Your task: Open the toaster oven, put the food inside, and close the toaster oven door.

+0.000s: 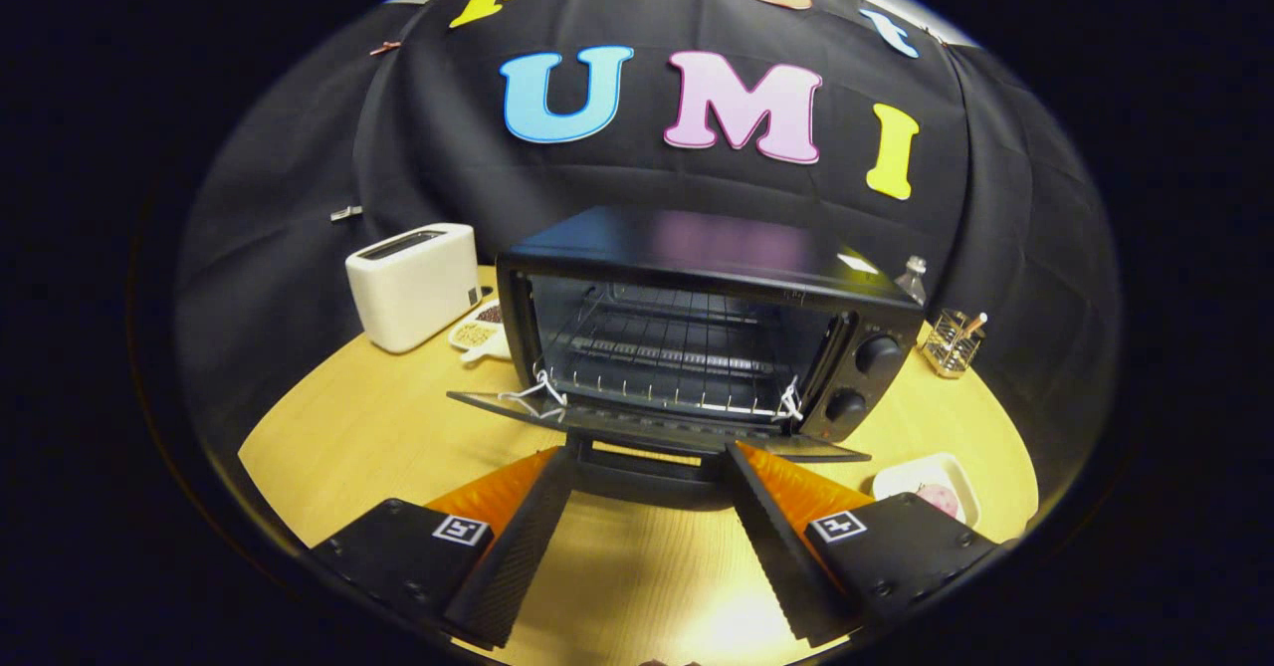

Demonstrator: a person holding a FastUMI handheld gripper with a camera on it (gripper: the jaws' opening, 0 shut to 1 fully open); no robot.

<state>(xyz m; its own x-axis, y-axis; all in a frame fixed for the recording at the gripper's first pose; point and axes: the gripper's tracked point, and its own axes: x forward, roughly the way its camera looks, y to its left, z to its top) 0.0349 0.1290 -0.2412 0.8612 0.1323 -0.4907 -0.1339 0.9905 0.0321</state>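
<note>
Already opened: black toaster oven (697, 337) with drop-down glass door (647, 427) lying flat and wire rack (667, 357) bare, food in the white dish (921, 477) beside the right finger, orange-and-black gripper (647, 457) spread wide, holding nothing, just short of the door; loading and closing left.

The toaster oven (697, 328) sits on the table (368, 437) at twelve o'clock from the gripper (647, 467), its door (637, 429) folded down toward the spread fingers, rack (667, 352) inside. At ten o'clock stands a toaster (413, 283), a small dish (480, 330) between it and the oven. At two o'clock stand a wire holder (951, 342) and a bottle (911, 278). A tray (926, 487) lies at three o'clock, beside the right finger.
</note>
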